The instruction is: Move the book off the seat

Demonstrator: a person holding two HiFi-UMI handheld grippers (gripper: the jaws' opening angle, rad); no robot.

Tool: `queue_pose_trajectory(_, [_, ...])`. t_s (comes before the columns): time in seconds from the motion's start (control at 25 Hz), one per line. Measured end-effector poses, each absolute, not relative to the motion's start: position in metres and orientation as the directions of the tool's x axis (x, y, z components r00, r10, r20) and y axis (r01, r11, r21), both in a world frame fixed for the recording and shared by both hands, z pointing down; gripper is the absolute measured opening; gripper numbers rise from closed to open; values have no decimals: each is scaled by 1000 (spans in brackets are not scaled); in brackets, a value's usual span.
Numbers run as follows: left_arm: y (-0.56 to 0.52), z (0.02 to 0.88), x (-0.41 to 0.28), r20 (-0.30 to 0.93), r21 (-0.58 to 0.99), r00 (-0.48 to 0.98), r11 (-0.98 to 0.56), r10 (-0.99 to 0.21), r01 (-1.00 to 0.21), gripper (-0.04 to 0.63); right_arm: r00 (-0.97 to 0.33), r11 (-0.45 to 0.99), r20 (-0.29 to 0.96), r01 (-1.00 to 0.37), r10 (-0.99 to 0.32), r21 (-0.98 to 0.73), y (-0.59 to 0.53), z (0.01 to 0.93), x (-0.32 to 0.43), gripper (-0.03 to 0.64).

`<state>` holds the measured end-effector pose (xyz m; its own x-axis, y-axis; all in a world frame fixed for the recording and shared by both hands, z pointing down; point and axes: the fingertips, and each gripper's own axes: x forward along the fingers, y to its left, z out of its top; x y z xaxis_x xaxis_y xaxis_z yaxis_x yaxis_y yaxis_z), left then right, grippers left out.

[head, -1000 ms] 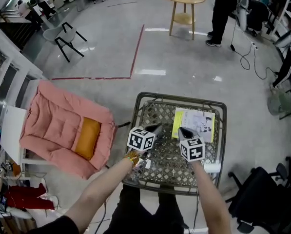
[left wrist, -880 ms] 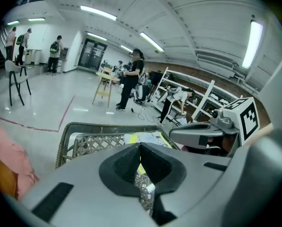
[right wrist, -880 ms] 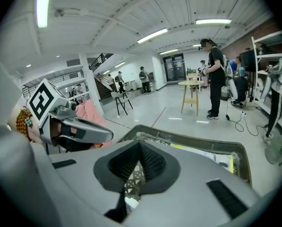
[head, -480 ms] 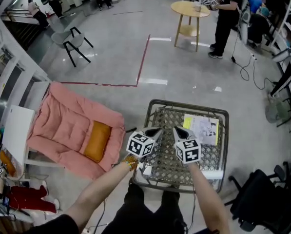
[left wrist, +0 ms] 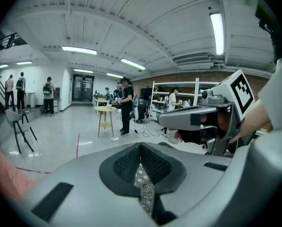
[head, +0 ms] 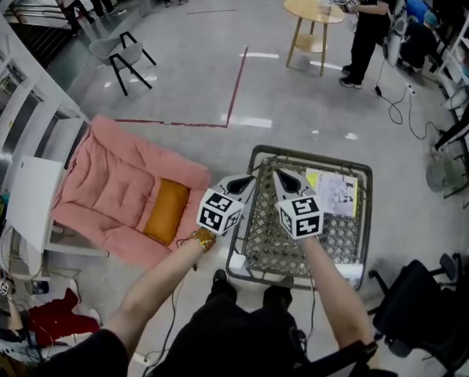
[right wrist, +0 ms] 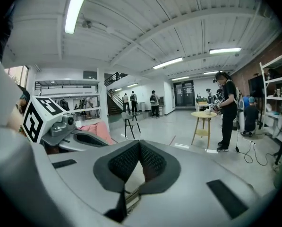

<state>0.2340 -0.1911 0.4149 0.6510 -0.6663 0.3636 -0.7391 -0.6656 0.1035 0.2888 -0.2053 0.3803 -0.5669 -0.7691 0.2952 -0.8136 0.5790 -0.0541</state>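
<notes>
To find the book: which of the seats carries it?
The woven metal-framed seat nearest the person; the book lies in its far right corner. The pink padded chair holds only an orange cushion, the grey chair nothing.

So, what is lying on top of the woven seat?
A book lies at the far right corner of the seat. The left gripper and right gripper cover part of its weave, so anything beneath them cannot be seen.

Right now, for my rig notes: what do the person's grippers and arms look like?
Both the left gripper and right gripper are grey, tapering to black textured pads, each carrying a white cube with black square markers. Forearms are bare; an orange-yellow band circles the left wrist.
</notes>
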Motion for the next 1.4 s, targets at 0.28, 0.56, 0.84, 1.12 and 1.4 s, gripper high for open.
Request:
queue_pose_trajectory(0.28, [-195,366,207,285,-6,643,-672,-711,-740,12,-606,624,207,-781,-768,33,-202,322,244,15])
queue_pose_trajectory(0.56, [-184,327,196,188,-53,636,-654,-749,-755,12,-614,630,159,-771,-773,88,-192,287,225,15])
queue_pose_trajectory(0.84, [-167,296,180,99,-101,627,-635,-773,-766,12,-602,608,87,-780,-794,149,-181,257,216,14])
queue_pose_trajectory(1.12, [-145,296,158,94,-101,615,-622,-783,-777,12,-597,586,14,-783,-802,211,-157,254,198,15])
queue_pose_trajectory(1.4, [-124,308,126,106,-70,620,-627,-778,-776,12,-636,625,18,-752,-772,209,-131,272,158,15])
